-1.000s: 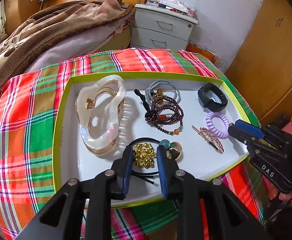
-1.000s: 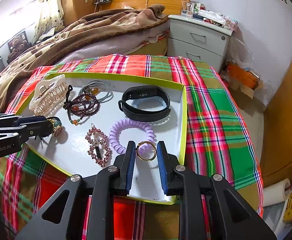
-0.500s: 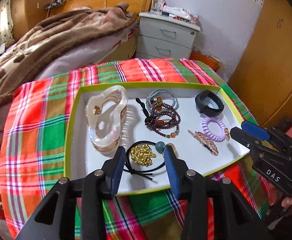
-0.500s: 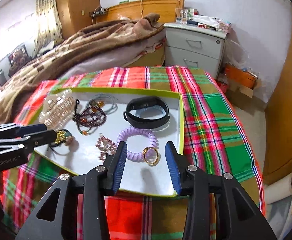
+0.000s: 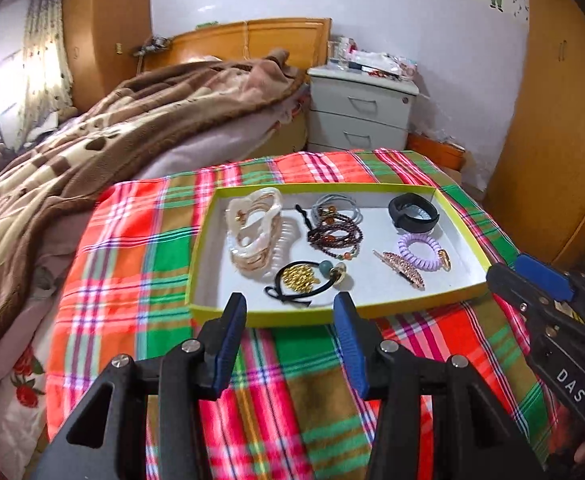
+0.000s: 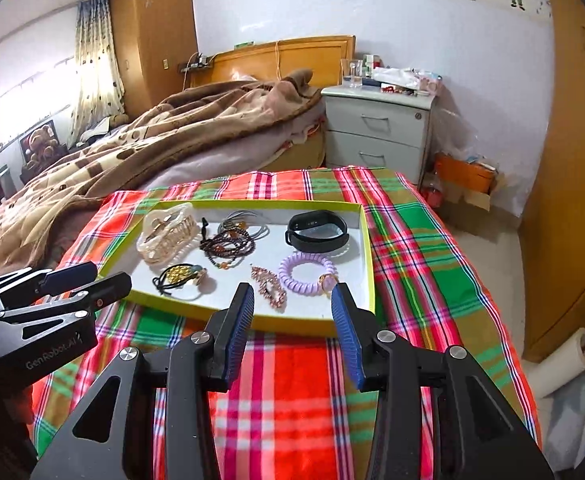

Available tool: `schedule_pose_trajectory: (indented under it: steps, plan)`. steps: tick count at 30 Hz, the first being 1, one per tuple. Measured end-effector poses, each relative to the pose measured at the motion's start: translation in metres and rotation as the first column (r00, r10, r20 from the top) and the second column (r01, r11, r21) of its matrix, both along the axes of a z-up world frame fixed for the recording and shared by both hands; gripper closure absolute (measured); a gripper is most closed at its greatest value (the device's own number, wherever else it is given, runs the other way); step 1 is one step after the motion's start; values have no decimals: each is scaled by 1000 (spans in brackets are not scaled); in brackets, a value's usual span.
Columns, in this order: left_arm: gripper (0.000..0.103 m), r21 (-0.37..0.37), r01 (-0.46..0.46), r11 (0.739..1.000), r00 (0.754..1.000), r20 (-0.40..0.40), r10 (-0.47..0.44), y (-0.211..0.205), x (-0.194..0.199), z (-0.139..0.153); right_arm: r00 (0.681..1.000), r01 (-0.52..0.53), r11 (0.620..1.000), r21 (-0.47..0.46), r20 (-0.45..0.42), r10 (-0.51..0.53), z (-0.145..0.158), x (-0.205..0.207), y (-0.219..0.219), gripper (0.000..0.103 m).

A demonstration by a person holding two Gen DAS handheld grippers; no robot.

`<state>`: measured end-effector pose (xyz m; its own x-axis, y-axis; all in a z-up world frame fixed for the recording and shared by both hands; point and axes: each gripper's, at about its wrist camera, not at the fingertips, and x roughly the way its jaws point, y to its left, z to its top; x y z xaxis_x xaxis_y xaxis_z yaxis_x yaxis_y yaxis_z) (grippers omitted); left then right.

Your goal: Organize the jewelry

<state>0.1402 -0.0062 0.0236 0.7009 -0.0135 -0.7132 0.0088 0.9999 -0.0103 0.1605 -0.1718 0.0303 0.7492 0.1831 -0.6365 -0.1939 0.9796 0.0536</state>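
Note:
A white tray with a lime rim lies on the plaid cloth. In it are a pearly hair claw, a dark bead bracelet, a black wristband, a purple coil hair tie, a gold ring, a rose hair clip and a black hair tie with gold beads. My left gripper and right gripper are open, empty, and held back at the tray's near edge.
The plaid cloth covers the table. A bed with a brown blanket lies behind on the left. A grey nightstand stands at the back. Wooden wardrobes are on the right. A paper roll lies on the floor.
Both grippers have opened and pulled back from the tray. The left one let go of the gold-bead hair tie, the right one let go of the gold ring; both lie in the tray.

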Motion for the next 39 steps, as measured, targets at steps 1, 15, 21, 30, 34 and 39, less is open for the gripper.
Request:
schedule_pose_trajectory:
  steps: [1,15,21,30,34,39]
  plan:
    - [56,8,-5,1000,1000,10,5,0,-5,2,1000,3,1000,4,6,-3,1,-3,0,62]
    - [56,7,-27,1000,999,39,27,1,-30,6,999,12,1000,9,37,-13,7,-25,8,62]
    - [56,6,-23,1000,999,36,23,0,-32,6,999,12,1000,10,39,-13,7,-27,7,62]
    - [56,-11,-19,1000,999,30,20,0,-33,7,999,17,1000,12,38,-18,8,-28,8,62]
    - [56,-29,-17,999,999,30,18,1,-34,8,999,18,1000,11,39,-18,9,-28,8,62]
    - [56,-18,-40,999,999,35,40,2,-34,8,999,17,1000,13,40,-18,9,-28,8,62]
